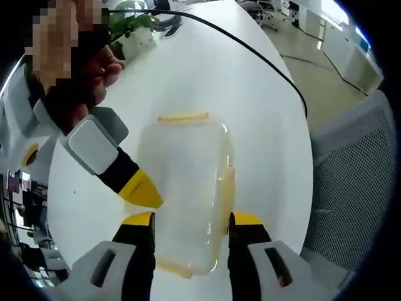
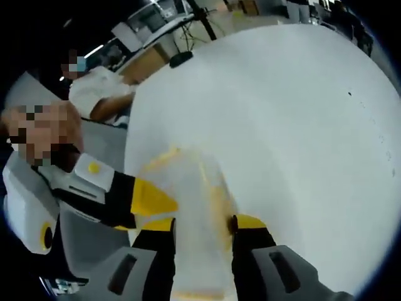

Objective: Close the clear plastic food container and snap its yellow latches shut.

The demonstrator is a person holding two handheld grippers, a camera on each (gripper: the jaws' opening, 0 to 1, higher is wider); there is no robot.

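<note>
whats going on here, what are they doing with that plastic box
A person is working a clear plastic food container on a white table with two handheld grippers. The left gripper straddles the container's near end, jaws open on either side. The right gripper straddles it too. A yellow latch shows at the far end.

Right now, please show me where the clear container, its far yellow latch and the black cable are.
clear container (image 1: 185, 188), left gripper view, on the middle of its lid.
far yellow latch (image 1: 183, 116), left gripper view, on the middle of the strip.
black cable (image 1: 250, 49), left gripper view, where it crosses the white table.
</note>
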